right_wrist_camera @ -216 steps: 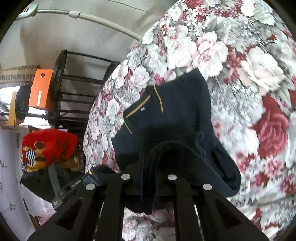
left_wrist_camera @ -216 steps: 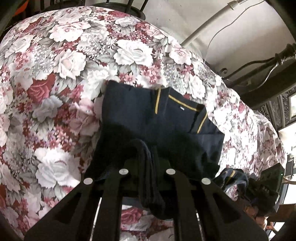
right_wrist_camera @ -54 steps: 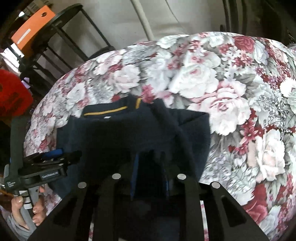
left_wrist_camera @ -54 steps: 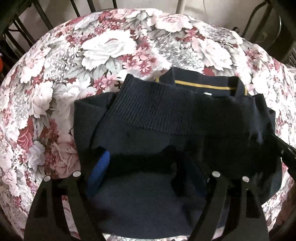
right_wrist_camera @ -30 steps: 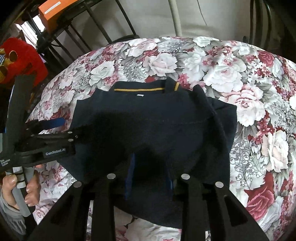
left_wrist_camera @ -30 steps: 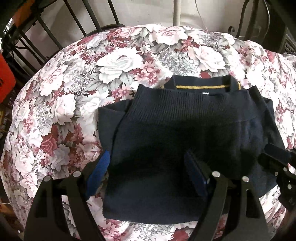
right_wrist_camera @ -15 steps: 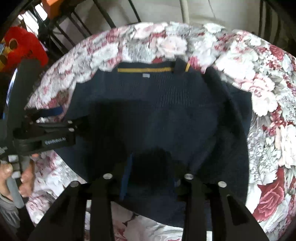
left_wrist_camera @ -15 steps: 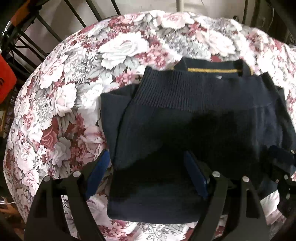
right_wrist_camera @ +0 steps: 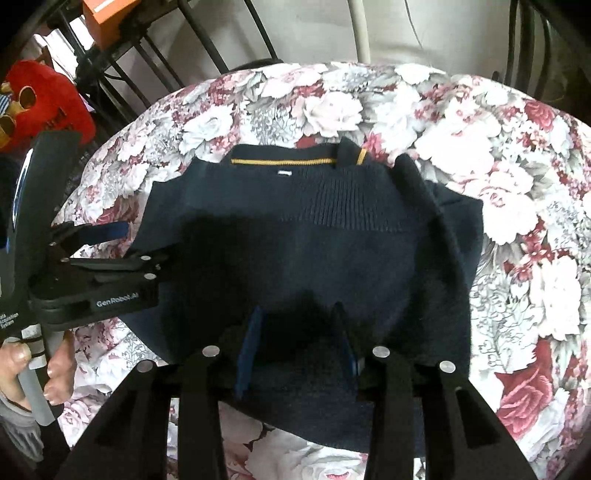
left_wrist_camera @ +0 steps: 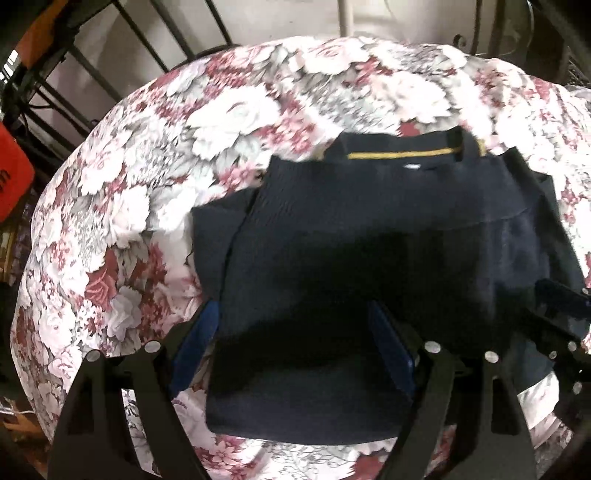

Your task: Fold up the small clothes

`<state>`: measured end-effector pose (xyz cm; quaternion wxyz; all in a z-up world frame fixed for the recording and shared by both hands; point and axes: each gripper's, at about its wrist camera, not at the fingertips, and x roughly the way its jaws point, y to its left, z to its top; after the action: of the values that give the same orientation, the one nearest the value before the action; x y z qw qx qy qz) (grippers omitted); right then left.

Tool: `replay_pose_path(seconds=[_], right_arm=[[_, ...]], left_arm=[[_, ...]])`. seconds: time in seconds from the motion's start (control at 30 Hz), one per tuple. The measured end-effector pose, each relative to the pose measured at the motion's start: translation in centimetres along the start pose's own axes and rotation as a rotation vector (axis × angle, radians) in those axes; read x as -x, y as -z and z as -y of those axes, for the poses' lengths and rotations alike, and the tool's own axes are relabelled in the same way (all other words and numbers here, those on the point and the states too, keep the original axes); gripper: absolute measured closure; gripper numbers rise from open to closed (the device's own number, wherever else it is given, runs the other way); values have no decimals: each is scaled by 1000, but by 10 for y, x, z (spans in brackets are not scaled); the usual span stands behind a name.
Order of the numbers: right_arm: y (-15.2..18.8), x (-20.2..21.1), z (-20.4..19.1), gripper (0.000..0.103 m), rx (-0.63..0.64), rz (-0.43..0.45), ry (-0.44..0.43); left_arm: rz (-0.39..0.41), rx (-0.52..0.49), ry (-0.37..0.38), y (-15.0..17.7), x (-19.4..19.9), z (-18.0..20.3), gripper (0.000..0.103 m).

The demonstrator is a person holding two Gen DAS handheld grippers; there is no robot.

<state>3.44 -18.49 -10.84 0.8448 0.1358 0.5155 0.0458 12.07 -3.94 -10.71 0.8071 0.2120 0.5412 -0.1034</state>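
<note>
On the round worktop covered with a rose-printed pink and white cloth lay a dark navy knitted sweater with a thin yellow stripe at its collar, folded over so that its ribbed hem band reached up almost to the collar. Its collar pointed toward the far edge, and a narrower dark flap stuck out along the left side. The left tongs stood spread wide over the near left part of the sweater, blue pads apart with cloth between them, clamping nothing. The right tongs were likewise parted over the near middle edge of the garment; whether the pads touched the knit, I could not tell. From the right-hand camera the left tool was seen at the sweater's left edge, a hand wrapped round its handle. Behind the worktop stood a black metal rack with an orange box and a red plush toy.
</note>
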Motion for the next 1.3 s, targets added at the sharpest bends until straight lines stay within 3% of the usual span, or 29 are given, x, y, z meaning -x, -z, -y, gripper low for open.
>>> replay_pose_path(seconds=[0.43, 0.73, 0.83, 1.0, 1.13, 1.3], right_arm=[[7, 18, 35, 55, -75, 31, 41], [18, 15, 53, 55, -70, 10, 5], [19, 11, 60, 55, -86, 0, -19], [17, 18, 67, 55, -149, 14, -55], [9, 30, 68, 55, -163, 78, -28], [6, 18, 77, 67, -184, 58, 23]], left_arm=[[23, -59, 19, -9, 7, 47, 23], [-16, -119, -1, -12, -13, 80, 21], [-26, -122, -28, -12, -19, 83, 14], [-22, -112, -20, -13, -18, 80, 13], [-3, -100, -4, -14, -13, 75, 13], [-2, -103, 3, -14, -14, 74, 13]])
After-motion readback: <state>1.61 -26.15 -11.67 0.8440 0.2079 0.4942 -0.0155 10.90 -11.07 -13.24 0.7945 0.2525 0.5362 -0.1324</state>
